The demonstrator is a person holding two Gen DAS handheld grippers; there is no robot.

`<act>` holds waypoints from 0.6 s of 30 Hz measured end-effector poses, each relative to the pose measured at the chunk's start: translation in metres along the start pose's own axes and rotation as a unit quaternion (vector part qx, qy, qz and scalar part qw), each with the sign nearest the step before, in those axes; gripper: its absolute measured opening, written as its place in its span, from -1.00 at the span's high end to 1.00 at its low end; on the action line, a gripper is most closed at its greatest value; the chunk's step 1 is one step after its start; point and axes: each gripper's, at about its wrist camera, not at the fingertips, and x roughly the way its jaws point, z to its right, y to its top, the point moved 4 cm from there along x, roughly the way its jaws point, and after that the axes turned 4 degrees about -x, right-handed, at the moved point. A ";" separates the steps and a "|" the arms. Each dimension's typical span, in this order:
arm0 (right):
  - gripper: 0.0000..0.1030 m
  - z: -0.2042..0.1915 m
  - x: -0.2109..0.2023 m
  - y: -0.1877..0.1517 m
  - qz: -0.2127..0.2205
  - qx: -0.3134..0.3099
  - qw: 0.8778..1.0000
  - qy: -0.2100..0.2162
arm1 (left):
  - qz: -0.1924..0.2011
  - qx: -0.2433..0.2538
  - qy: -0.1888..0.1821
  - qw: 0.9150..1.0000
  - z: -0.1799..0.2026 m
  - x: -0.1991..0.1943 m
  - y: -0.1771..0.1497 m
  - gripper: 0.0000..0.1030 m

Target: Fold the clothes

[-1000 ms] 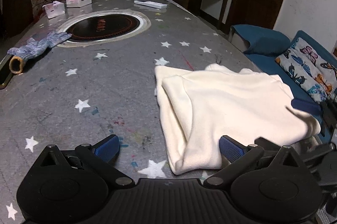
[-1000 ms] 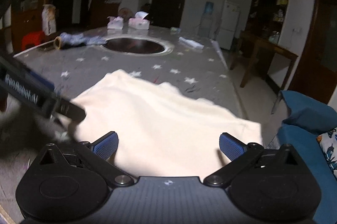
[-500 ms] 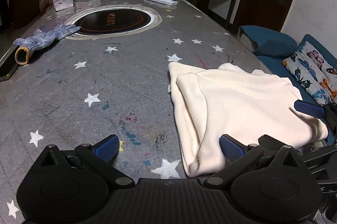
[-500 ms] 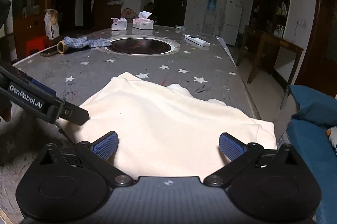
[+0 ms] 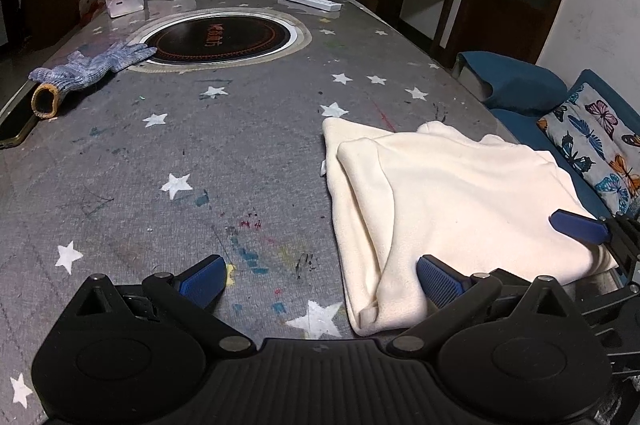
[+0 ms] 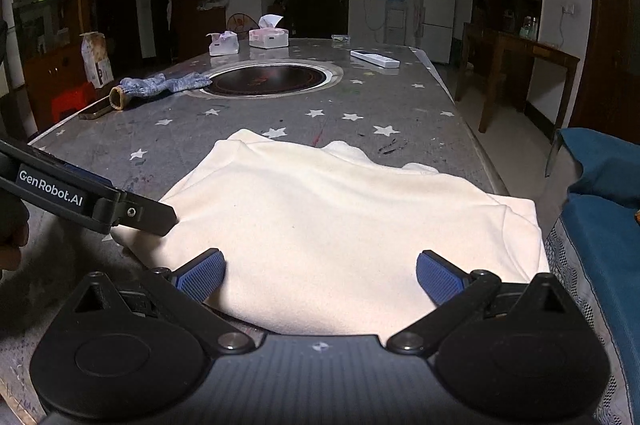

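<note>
Cream fleece, the folded garment (image 6: 340,225) lies at the near right corner of the grey star-printed tabletop (image 5: 200,165), its near hem hidden under the tool bodies. The left tool (image 5: 320,281) is released, its right pad at the cloth's left edge. The right tool (image 6: 320,277) hangs spread above the cloth, gripping nothing.

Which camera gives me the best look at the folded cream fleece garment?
Right wrist: the folded cream fleece garment lies centred, its whole top visible. Left wrist shows it off to the right, with layered left edges visible.
</note>
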 end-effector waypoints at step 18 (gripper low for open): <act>-1.00 -0.006 -0.007 -0.001 -0.002 -0.001 1.000 -0.011 | -0.003 -0.001 -0.001 1.000 0.001 -0.004 -0.005 -1.00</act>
